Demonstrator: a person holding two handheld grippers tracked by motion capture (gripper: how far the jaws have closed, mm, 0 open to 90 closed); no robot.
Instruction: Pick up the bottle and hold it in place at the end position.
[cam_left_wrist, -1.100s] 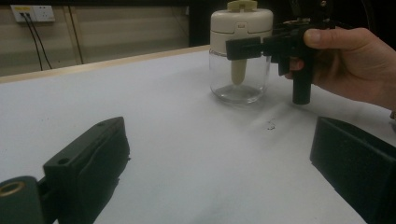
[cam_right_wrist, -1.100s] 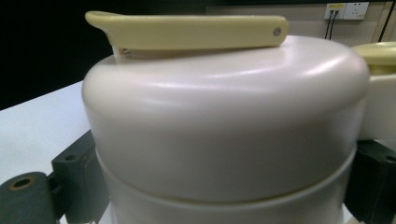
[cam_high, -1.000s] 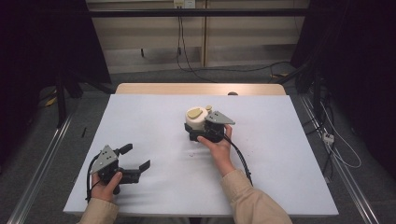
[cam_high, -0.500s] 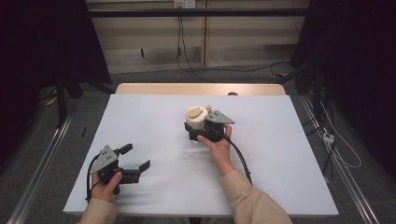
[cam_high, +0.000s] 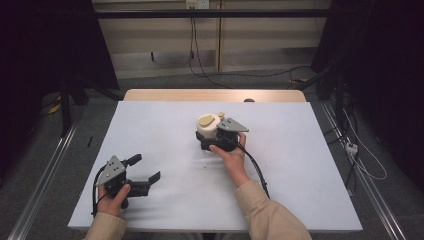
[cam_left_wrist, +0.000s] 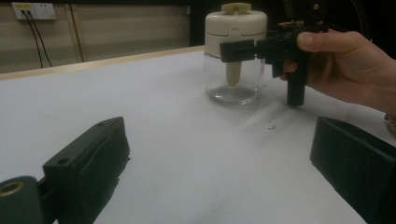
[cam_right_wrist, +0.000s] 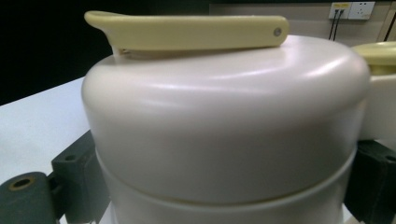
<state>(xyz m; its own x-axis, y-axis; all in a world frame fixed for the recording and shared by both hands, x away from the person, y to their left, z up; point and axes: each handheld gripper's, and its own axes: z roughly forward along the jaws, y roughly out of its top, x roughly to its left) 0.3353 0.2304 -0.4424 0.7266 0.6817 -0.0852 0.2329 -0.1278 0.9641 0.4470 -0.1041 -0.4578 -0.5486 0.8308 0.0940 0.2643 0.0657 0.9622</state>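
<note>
A jar (cam_high: 208, 126) with a cream lid, a yellow-green flip tab and a clear glass base (cam_left_wrist: 233, 84) stands upright near the middle of the white table (cam_high: 310, 150). My right gripper (cam_high: 207, 136) is at the jar from the near side. In the right gripper view its jaws press against both sides of the cream lid (cam_right_wrist: 224, 130), so it is shut on the jar. A hand (cam_left_wrist: 350, 60) holds that gripper. My left gripper (cam_high: 147, 168) rests near the front left of the table, open, with nothing between its fingers (cam_left_wrist: 88, 163).
A strip of wooden tabletop (cam_high: 215, 95) shows past the white sheet's far edge. Metal rails (cam_high: 45, 185) run along the floor on both sides, and cables (cam_high: 360, 155) lie to the right. Bare white surface lies between the two grippers.
</note>
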